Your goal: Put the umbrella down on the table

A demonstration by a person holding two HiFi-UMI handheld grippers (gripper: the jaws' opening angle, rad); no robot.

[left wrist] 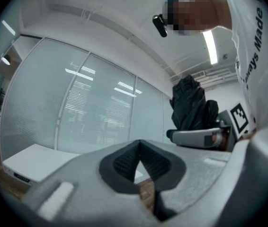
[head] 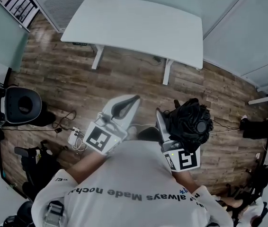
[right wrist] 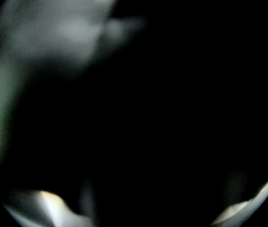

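A black folded umbrella (head: 189, 122) is bunched between the jaws of my right gripper (head: 179, 116), which is shut on it, in front of the person's chest. Its dark fabric (right wrist: 172, 126) fills the right gripper view. The left gripper view shows the same umbrella (left wrist: 191, 109) held upright at the right, above the right gripper (left wrist: 198, 137). My left gripper (head: 135, 99) is level beside it, its jaws meeting at the tip (left wrist: 139, 143) with nothing between them. The white table (head: 134, 27) stands ahead across the wooden floor, and shows low at the left as a pale table (left wrist: 32, 162) in the left gripper view.
Glass partition walls (head: 247, 27) run behind and to the right of the table. A black round stool (head: 22, 105) stands at the left, with a power strip and cables (head: 75, 137) on the floor. Dark equipment (head: 259, 126) sits at the right.
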